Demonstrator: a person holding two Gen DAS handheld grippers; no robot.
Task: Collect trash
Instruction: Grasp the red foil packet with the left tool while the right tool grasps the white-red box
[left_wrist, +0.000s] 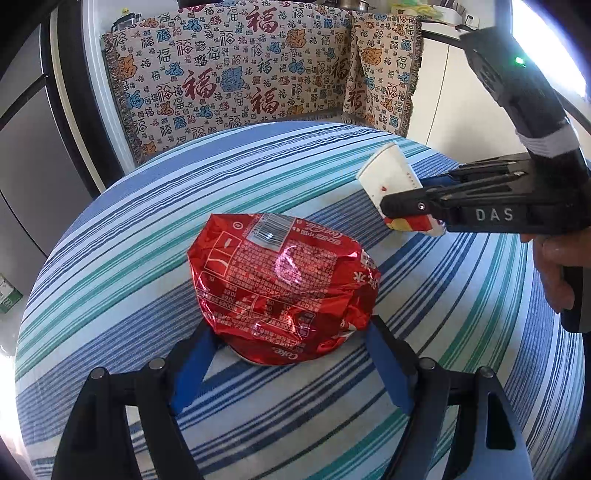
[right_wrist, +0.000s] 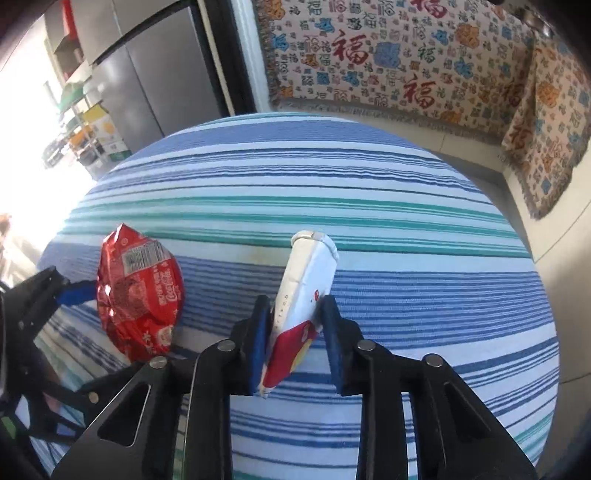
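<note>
A crumpled red Coca-Cola wrapper (left_wrist: 280, 280) lies on the round table with a blue, white and green striped cloth (left_wrist: 129, 266). My left gripper (left_wrist: 290, 325) is shut on the wrapper's near end, one blue pad pressing each side. In the right wrist view the wrapper (right_wrist: 138, 291) shows at the left, with a blue finger (right_wrist: 75, 291) of the left gripper against it. A flattened white paper cup (right_wrist: 306, 277) with red and yellow print sticks up between the pads of my right gripper (right_wrist: 295, 301), which is shut on it. The left wrist view shows that cup (left_wrist: 391, 177) and the right gripper (left_wrist: 402, 195) at the right.
A cream cloth with red and blue characters (left_wrist: 240, 74) hangs behind the table and around the right corner (right_wrist: 546, 122). Grey cabinet doors (right_wrist: 147, 74) and shelves with boxes (right_wrist: 99, 129) stand to the left. A person's hand (left_wrist: 557, 266) holds the right gripper's handle.
</note>
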